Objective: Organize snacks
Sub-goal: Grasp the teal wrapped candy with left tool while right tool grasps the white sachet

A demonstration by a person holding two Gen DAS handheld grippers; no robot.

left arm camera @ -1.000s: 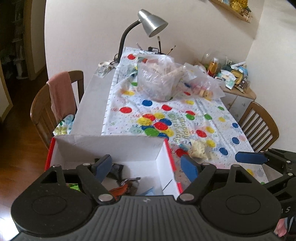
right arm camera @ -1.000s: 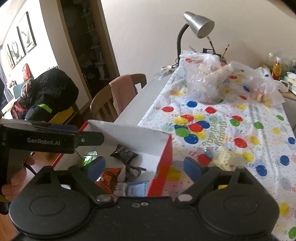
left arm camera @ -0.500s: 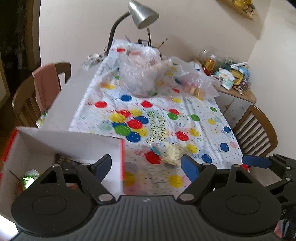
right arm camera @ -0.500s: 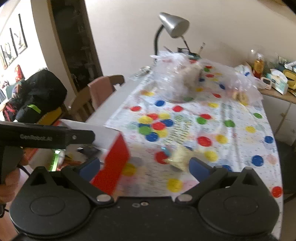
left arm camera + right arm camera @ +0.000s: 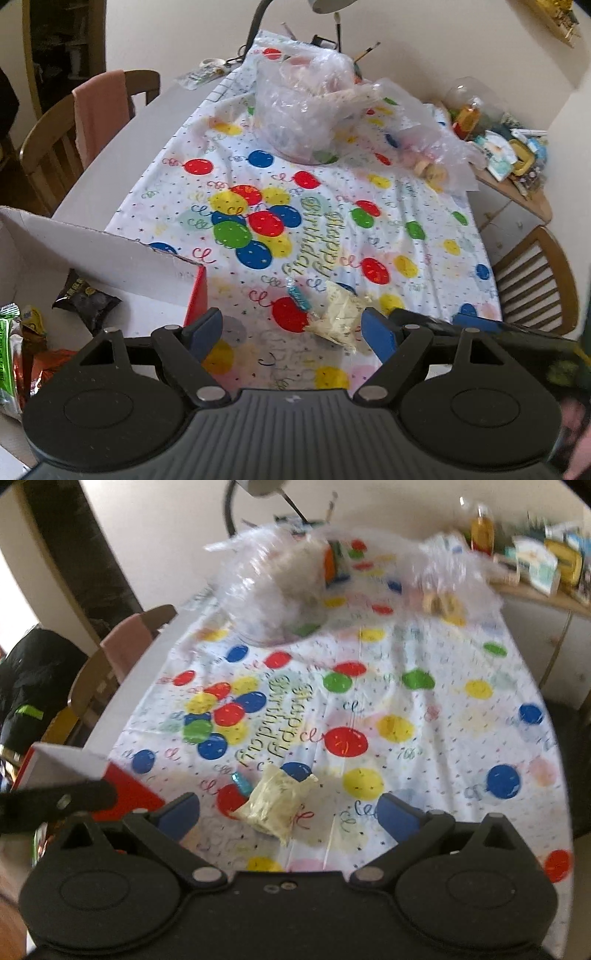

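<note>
Right wrist view: right gripper jaws spread wide, nothing gripped; pale snack bag lies on balloon tablecloth between fingers, apart from both pads, small blue candy just left of bag. Red-and-white box beyond left finger. Left wrist view: left gripper jaws released, empty; same bag just inside right finger; box at left holds snack packets. Clear plastic bags far ahead.

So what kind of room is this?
Probably a home dining room: a table under a balloon birthday tablecloth, wooden chairs around it, and a desk lamp by the wall.
</note>
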